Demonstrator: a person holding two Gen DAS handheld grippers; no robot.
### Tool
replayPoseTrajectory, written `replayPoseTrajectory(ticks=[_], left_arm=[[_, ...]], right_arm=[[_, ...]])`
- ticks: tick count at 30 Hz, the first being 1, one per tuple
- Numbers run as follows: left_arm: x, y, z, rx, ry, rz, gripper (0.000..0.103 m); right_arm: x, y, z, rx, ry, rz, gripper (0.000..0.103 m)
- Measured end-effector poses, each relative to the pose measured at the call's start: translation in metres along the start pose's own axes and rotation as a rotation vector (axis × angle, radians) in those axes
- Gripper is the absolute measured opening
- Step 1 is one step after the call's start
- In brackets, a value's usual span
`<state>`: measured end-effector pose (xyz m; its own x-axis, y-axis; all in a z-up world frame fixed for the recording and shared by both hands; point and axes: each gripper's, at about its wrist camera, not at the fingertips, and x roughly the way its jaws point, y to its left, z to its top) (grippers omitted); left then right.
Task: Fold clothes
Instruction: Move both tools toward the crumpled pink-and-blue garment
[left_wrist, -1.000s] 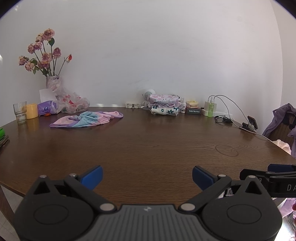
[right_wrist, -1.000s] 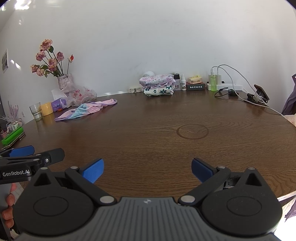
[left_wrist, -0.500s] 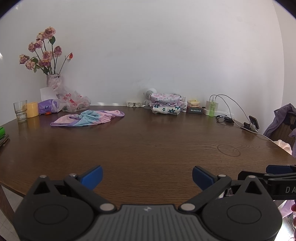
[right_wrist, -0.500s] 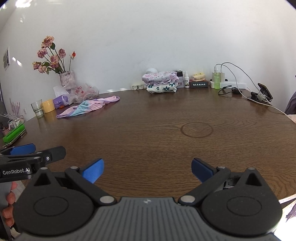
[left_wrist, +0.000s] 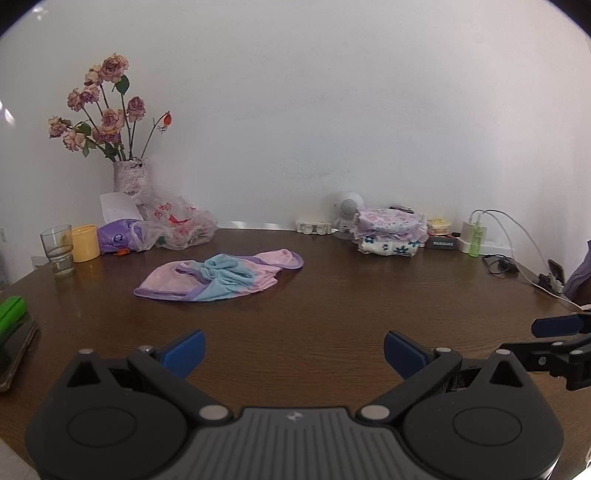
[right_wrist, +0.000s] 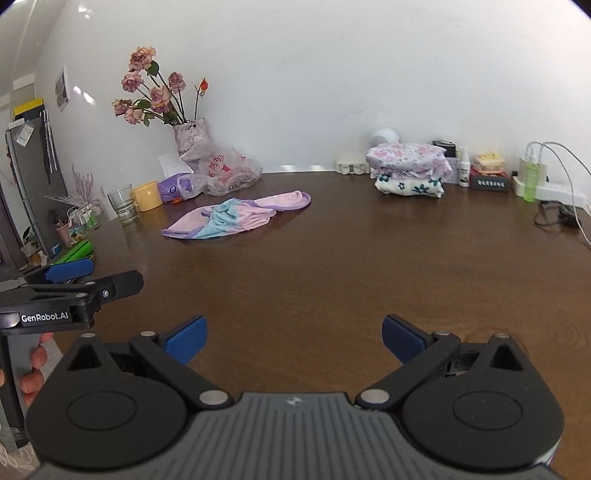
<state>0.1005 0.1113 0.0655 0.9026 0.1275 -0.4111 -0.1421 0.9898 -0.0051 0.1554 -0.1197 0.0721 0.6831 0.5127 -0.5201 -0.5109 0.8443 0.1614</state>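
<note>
Ahead, both grippers' fingers (left_wrist: 184, 349) (right_wrist: 186, 338) stand apart, empty; the pink-and-blue garment (left_wrist: 221, 277) lies crumpled beyond them on the tabletop (left_wrist: 332, 306).

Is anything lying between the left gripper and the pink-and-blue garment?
No: the left wrist view shows only bare table between the left gripper and the garment.

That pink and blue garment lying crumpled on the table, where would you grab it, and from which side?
Probably by the flat purple-trimmed edge at the near left end of the garment, coming in low from the near side of the table. That edge lies thin against the wood, while the blue middle is bunched. Both the left gripper and the right gripper are open and short of it.
</note>
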Motion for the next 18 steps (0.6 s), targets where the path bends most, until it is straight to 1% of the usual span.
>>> replayPoseTrajectory(ticks=[4, 7, 9, 12, 14, 15, 16, 18], left_arm=[[0.051, 0.041, 0.033, -0.008, 0.044, 0.036, 0.103], [0.099, 0.071, 0.051, -0.042, 0.094, 0.061, 0.103], [0.134, 0.086, 0.060, -0.065, 0.129, 0.080, 0.103], [0.187, 0.102, 0.065, -0.062, 0.179, 0.114, 0.103], [0.219, 0.112, 0.066, -0.056, 0.216, 0.137, 0.103], [0.232, 0.117, 0.065, -0.061, 0.233, 0.139, 0.103], [0.243, 0.121, 0.064, -0.068, 0.253, 0.136, 0.103], [0.261, 0.127, 0.062, -0.078, 0.283, 0.114, 0.103]], right_arm=[[0.054, 0.014, 0.053, -0.100, 0.023, 0.007, 0.103], [0.102, 0.027, 0.092, -0.163, 0.035, 0.015, 0.103], [0.137, 0.035, 0.114, -0.199, 0.036, 0.030, 0.103], [0.197, 0.049, 0.143, -0.249, 0.052, 0.035, 0.102], [0.238, 0.055, 0.157, -0.268, 0.077, 0.047, 0.098], [0.257, 0.057, 0.163, -0.272, 0.093, 0.058, 0.091], [0.276, 0.058, 0.169, -0.277, 0.110, 0.069, 0.085], [0.311, 0.061, 0.177, -0.280, 0.155, 0.121, 0.080]])
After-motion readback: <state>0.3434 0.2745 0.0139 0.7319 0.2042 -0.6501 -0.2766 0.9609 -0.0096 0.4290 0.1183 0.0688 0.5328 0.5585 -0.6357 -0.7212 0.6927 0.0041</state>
